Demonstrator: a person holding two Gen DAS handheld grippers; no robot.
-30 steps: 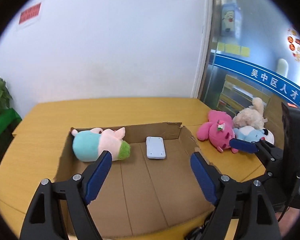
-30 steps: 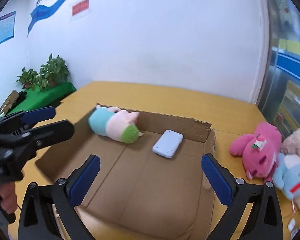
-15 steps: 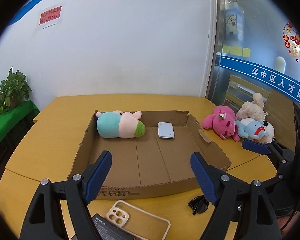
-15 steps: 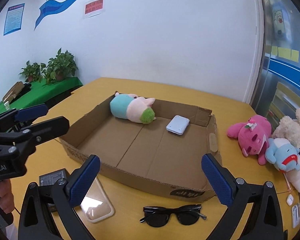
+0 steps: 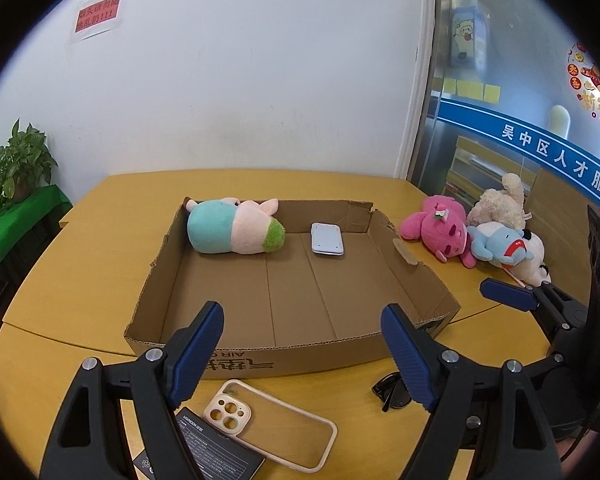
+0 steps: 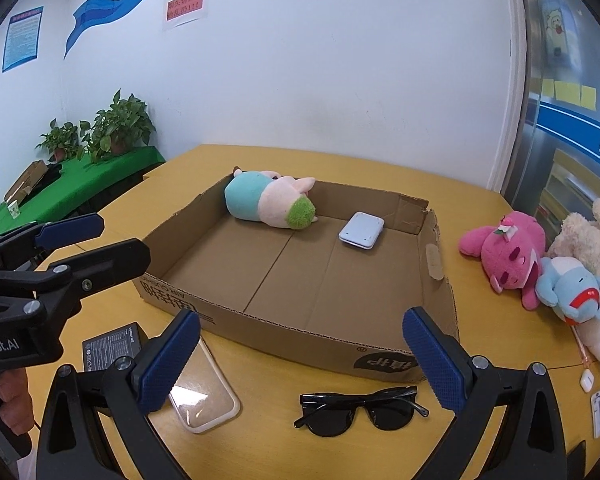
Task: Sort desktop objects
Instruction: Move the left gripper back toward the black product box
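1. At far left, potted plants (image 6: 112, 128) stand on a green-covered side table (image 6: 80, 188) against the white wall.
2. The left tool (image 5: 300, 344) hangs over the near edge of the yellow desk (image 5: 80, 280), its blue pads wide apart and nothing between them.
3. Under that tool lie a black booklet (image 5: 216, 452) and a clear phone case (image 5: 272, 428); the case's camera end overlaps the booklet.
4. A shallow cardboard box (image 5: 300, 356) sits open at mid-desk, just behind the case.
5. Inside the box, a teal, pink and green plush toy (image 5: 232, 232) lies on its side in the far left corner, touching the back wall.
6. A pale blue flat device (image 5: 327, 245) lies face down on the box floor, just right of the plush and apart from it.
7. Black sunglasses (image 6: 360, 408) rest unfolded on the desk in front of the box's near right corner.
8. The right tool (image 6: 304, 364) hovers above the sunglasses and the case, its jaws spread wide and empty.
9. At right, outside the box, a pink plush (image 6: 508, 252), a cream plush (image 6: 584, 232) and a light blue plush (image 6: 568, 288) lie bunched together, touching.
10. At the desk's far right edge sit a small white earbud case (image 6: 587, 379) and a small flat white item (image 6: 598, 410), too small to identify.
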